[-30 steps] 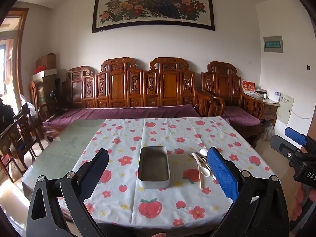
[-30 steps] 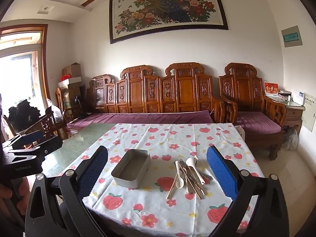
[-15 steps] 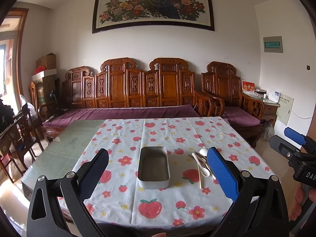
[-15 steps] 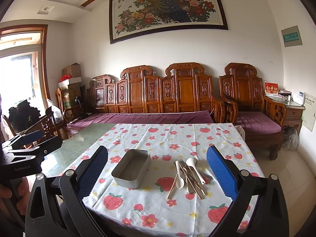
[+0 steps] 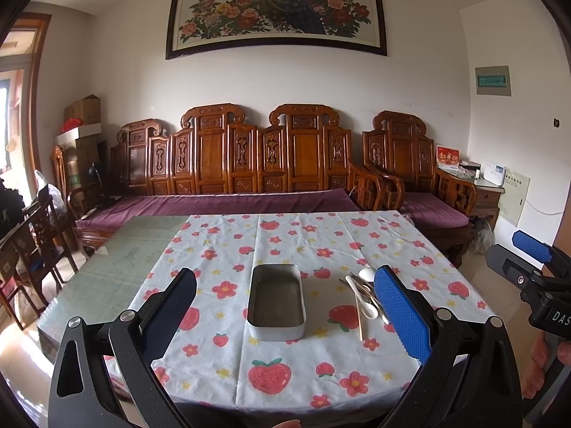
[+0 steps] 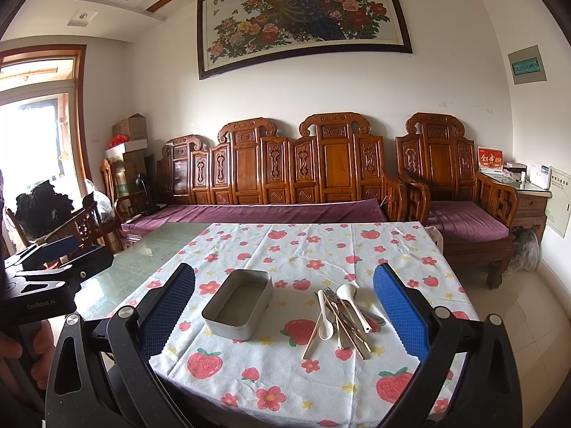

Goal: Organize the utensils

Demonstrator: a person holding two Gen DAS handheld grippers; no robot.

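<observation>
Beyond right claw (image 6: 283, 315) (agape): utensils (image 6: 342, 315).

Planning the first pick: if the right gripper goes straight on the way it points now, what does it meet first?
Probably the utensil pile on the strawberry tablecloth; the open right gripper frames it, with the metal tin just left. Depth is unclear.

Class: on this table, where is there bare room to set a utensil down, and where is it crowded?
Free: inside the empty metal tin, the cloth beyond it toward the sofa, and the uncovered glass left of the cloth. Crowded: the utensil pile right of the tin.
</observation>
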